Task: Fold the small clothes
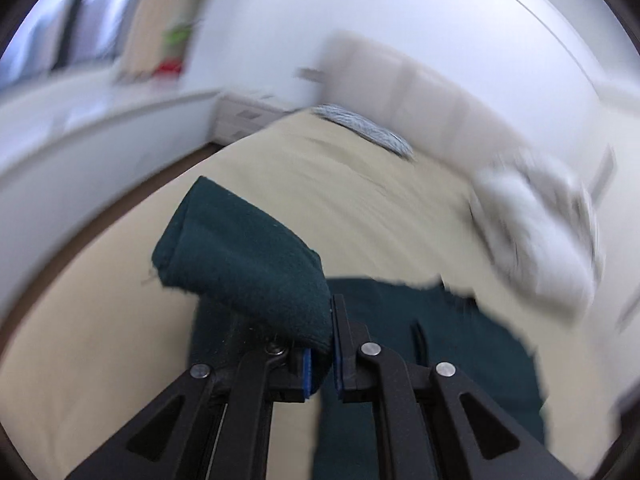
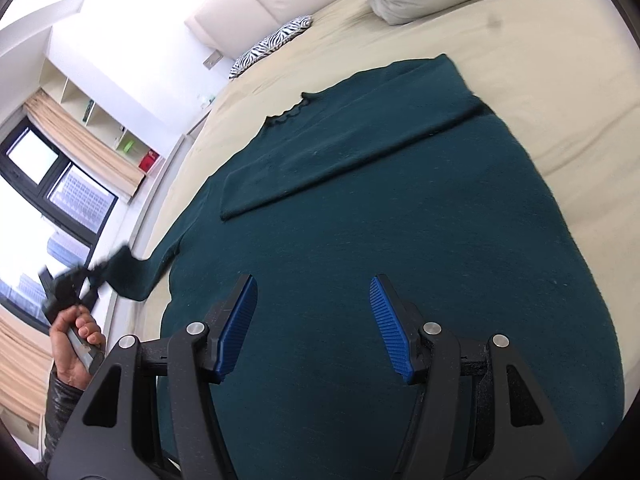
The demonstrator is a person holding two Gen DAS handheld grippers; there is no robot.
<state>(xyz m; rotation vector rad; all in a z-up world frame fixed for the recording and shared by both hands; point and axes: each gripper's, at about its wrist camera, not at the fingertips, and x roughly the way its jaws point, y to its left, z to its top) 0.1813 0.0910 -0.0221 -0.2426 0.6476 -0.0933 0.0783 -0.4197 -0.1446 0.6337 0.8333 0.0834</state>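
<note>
Green sleeve (image 1: 244, 256) pinched in left tool (image 1: 322, 354); right tool (image 2: 314, 328) agape, empty

Bright daylight from the window (image 2: 52, 184), wall beside it blown out, left wrist view motion-blurred beyond its sharp gripper, fisheye-bent edges, dark corners.

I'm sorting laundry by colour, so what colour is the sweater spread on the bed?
Dark teal green all over; the sweater shows best in the right wrist view.
</note>
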